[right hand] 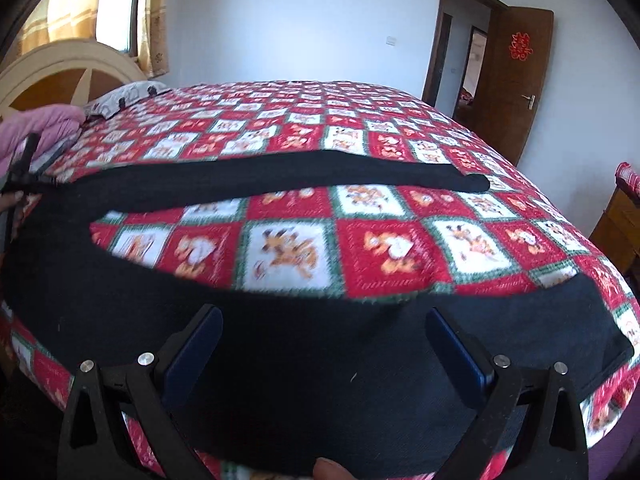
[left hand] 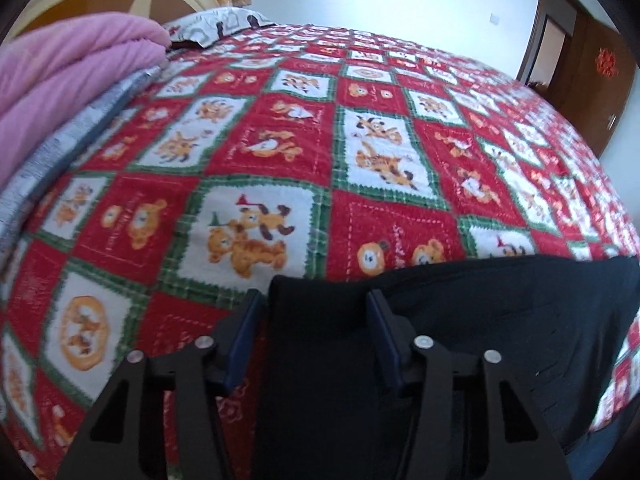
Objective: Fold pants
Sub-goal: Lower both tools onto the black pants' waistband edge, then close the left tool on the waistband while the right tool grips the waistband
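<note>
Black pants spread on a quilted bed, a gripper over each end.

Left wrist view: the left gripper [left hand: 316,304] stands part open, its fingers [left hand: 248,320] straddling a corner of the black pants [left hand: 500,312] without visibly pinching it, beside the red cartoon quilt [left hand: 280,140].
Right wrist view: the pants [right hand: 280,360] lie flat, legs splayed in a V; the right gripper [right hand: 324,320] is wide open above the near leg, holding nothing.

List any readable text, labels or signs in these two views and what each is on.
"囍": red double-happiness cutout on the brown door.
Stitched script on the red squares of the bedspread: too blurred to read.
Marks on the patterned pillow: not legible as text.
Black pants: no label visible.
</note>
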### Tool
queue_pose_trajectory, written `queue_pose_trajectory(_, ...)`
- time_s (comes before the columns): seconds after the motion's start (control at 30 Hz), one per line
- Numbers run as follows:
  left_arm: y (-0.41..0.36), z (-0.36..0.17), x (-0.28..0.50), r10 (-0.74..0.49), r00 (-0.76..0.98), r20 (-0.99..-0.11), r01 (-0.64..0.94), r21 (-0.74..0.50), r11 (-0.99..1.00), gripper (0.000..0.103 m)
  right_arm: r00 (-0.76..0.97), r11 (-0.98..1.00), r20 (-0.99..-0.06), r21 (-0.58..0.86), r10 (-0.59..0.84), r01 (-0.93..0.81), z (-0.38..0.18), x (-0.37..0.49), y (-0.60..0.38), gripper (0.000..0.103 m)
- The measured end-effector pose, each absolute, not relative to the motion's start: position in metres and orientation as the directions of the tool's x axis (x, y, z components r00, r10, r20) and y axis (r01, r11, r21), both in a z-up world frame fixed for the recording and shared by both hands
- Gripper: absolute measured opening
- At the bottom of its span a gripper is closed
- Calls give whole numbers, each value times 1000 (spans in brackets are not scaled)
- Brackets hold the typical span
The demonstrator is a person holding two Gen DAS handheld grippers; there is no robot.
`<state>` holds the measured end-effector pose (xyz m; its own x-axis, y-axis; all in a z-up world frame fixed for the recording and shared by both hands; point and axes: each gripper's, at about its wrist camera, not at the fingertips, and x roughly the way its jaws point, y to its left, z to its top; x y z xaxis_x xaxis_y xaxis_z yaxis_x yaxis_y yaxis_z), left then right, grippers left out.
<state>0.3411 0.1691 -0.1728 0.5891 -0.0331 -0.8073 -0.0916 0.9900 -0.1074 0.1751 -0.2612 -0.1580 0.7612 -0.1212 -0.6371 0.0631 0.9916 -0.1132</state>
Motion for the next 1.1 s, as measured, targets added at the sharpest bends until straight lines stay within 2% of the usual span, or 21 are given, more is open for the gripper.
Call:
queue_pose_trajectory(0.1,178,-173,340,-97,610,-787,-92,-192,977,43,781,993,-614,-87,-112,74,-145,188,-281,102)
queue_pose_trajectory(0.17,182,-175,340,-140,626,-767,-79,-242,967,30,789,991,-600,-86,-137,107,-135,203,-300,101)
queue_pose_trajectory(0.23,184,-177,337,-163,639,-752,-72,-269,960,27,785,990,-604,-50,-138,135,-126,222,-326,89)
queue_pose_trajectory(0.27,184,-176,338,-165,641,-749,-70,-271,960,24,775,989,-618,-28,-133,147,-123,231,-339,74)
queue_pose_trajectory(0.3,183,-176,338,-165,644,-747,-66,-270,961,22,760,986,-637,-1,-129,166,-121,244,-354,64)
queue_pose_trajectory(0.5,181,-176,339,-147,651,-745,-72,-254,965,22,718,955,-678,80,-157,285,-108,300,-430,63)
queue_pose_trajectory(0.7,180,-178,338,-130,660,-740,-73,-236,969,22,677,926,-709,91,-198,367,-106,351,-487,63)
queue_pose_trajectory(0.9,180,-179,338,-135,663,-736,-74,-244,967,22,653,934,-718,9,-242,356,-118,405,-513,63)
queue_pose_trajectory(1.1,181,-180,338,-137,666,-733,-73,-248,966,22,622,944,-755,14,-207,331,-142,454,-532,63)
